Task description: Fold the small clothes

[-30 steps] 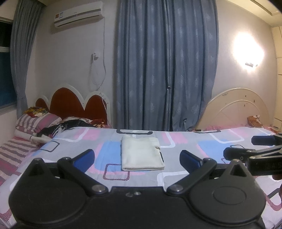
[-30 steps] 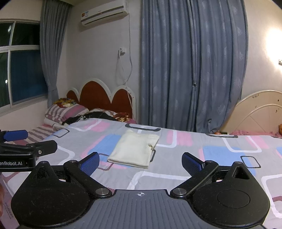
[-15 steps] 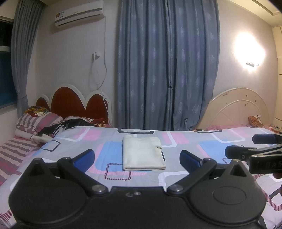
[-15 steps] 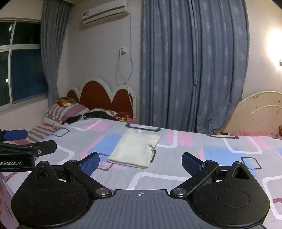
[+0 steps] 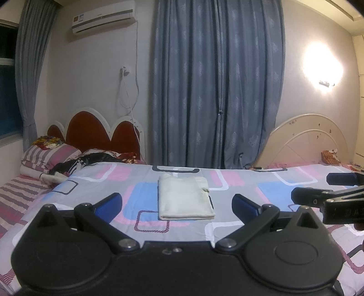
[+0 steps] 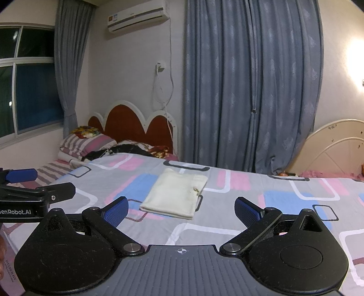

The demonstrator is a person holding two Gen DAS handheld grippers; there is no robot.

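Both claws, left gripper (image 5: pixel 177 205) and right gripper (image 6: pixel 181 208), hung spread, empty. Only the right view showed the window (image 6: pixel 25 86). Folded cream cloth (image 5: pixel 185 197) lay flat on the bed (image 5: pixel 238 191).

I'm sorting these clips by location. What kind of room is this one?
A home bedroom, most likely. A bed with a patterned sheet fills the view, with a red scalloped headboard and striped pillows at one end. Long blue curtains and a wall air conditioner fit that too.

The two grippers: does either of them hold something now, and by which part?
Nothing is held. The left gripper and the right gripper are both open, apart from the folded cream garment on the bed.
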